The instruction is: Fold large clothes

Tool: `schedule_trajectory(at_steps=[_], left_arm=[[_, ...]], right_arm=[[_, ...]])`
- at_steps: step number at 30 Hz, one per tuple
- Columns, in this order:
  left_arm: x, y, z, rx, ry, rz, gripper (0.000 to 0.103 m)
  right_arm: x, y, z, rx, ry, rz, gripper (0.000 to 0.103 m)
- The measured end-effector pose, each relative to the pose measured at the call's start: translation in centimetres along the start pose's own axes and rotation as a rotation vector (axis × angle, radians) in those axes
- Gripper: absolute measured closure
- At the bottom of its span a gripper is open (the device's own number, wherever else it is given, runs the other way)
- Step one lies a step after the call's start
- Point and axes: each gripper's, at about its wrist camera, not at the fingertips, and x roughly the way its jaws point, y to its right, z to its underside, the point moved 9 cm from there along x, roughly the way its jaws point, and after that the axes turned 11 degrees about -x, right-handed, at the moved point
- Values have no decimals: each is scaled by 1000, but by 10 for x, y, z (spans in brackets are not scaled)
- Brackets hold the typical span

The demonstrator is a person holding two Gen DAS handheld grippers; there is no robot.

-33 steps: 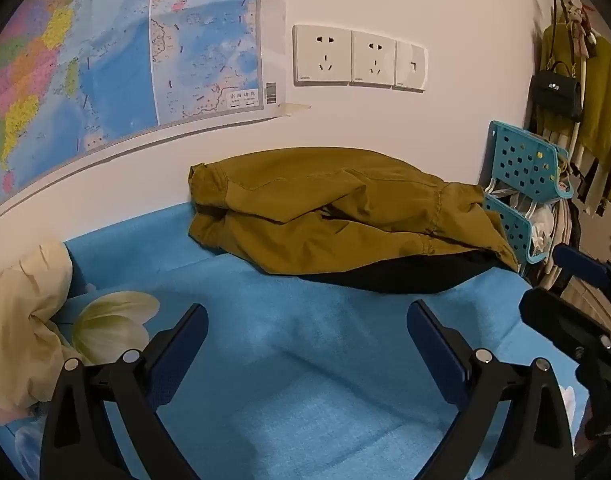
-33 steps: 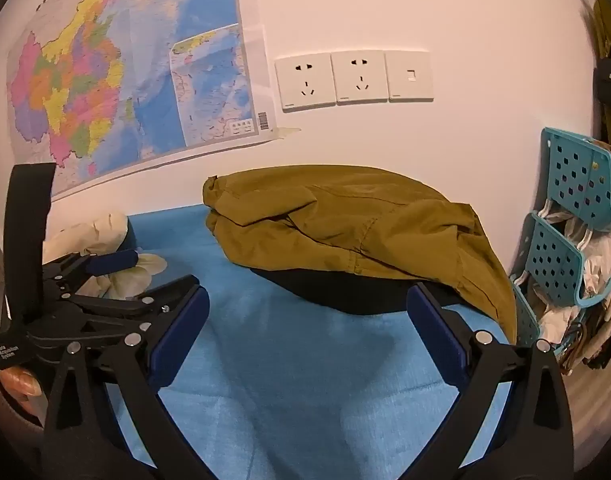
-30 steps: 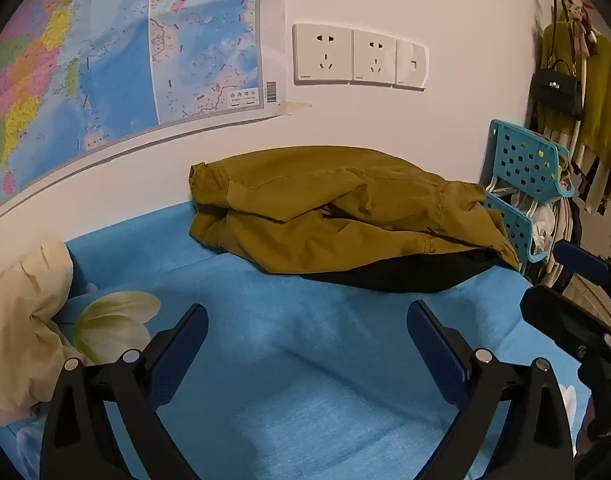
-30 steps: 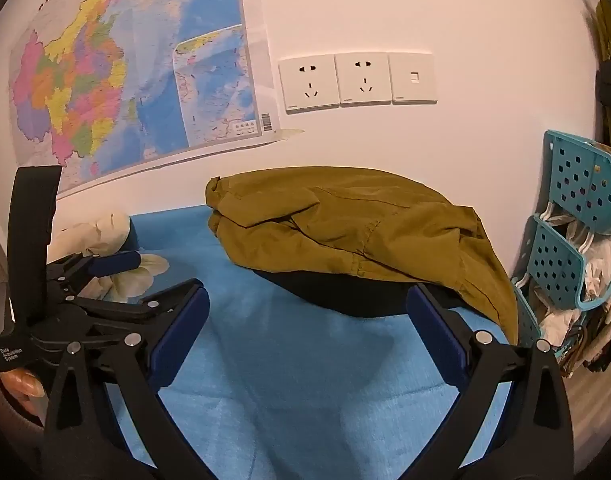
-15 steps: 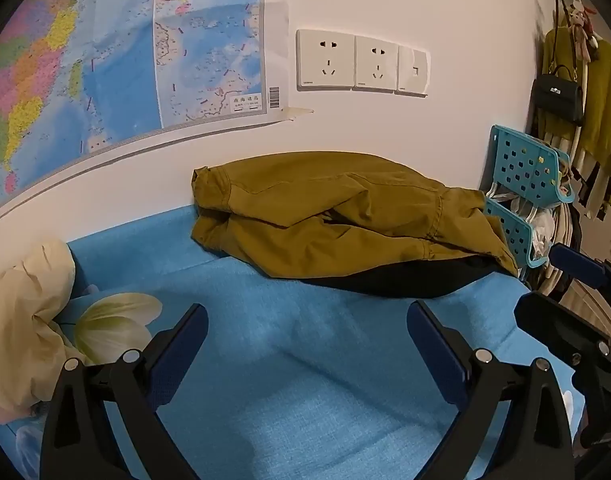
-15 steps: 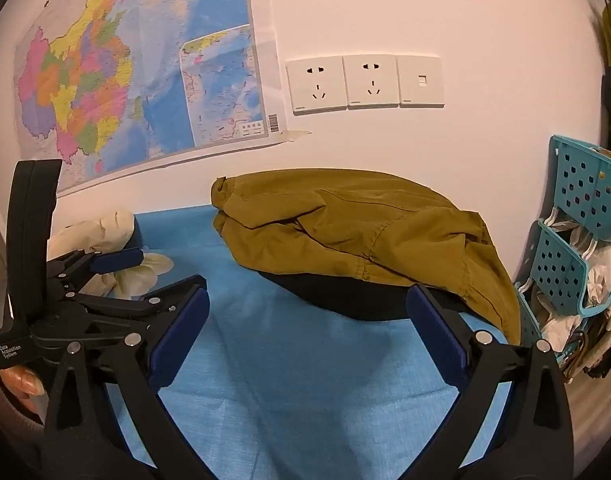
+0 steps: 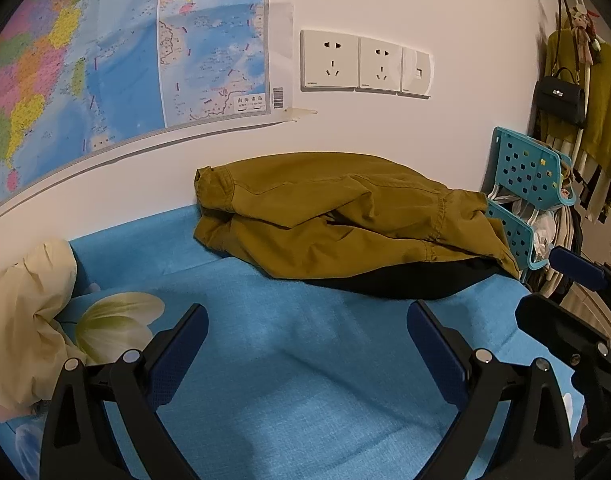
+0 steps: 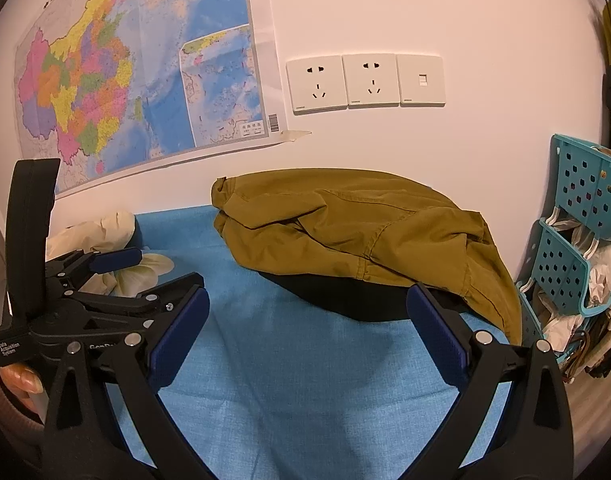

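Note:
An olive-brown jacket [image 7: 345,216] with a black lining lies crumpled against the wall at the back of a blue cloth surface [image 7: 305,380]; it also shows in the right wrist view [image 8: 365,236]. My left gripper [image 7: 305,336] is open and empty, held above the blue surface short of the jacket. My right gripper [image 8: 305,316] is open and empty, also short of the jacket. The left gripper's body [image 8: 85,304] shows at the left of the right wrist view. The right gripper's body [image 7: 577,320] shows at the right of the left wrist view.
A cream garment [image 7: 21,320] lies bunched at the left on a flower print. A teal perforated rack [image 7: 525,192] with bags stands at the right edge, with hung clothes and a black handbag [image 7: 561,96] behind. A map [image 8: 137,76] and wall sockets [image 8: 365,80] hang above.
Both grippers have drifted back and slightly up, so the jacket sits a little lower in both views. Jaws stay open.

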Motion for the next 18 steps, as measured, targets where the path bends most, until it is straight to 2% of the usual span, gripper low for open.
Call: schedule_trajectory(at_steps=[18], left_arm=[[-1, 0, -1, -4, 4, 4, 7]], right_arm=[[1, 0, 0, 3, 0, -8, 6]])
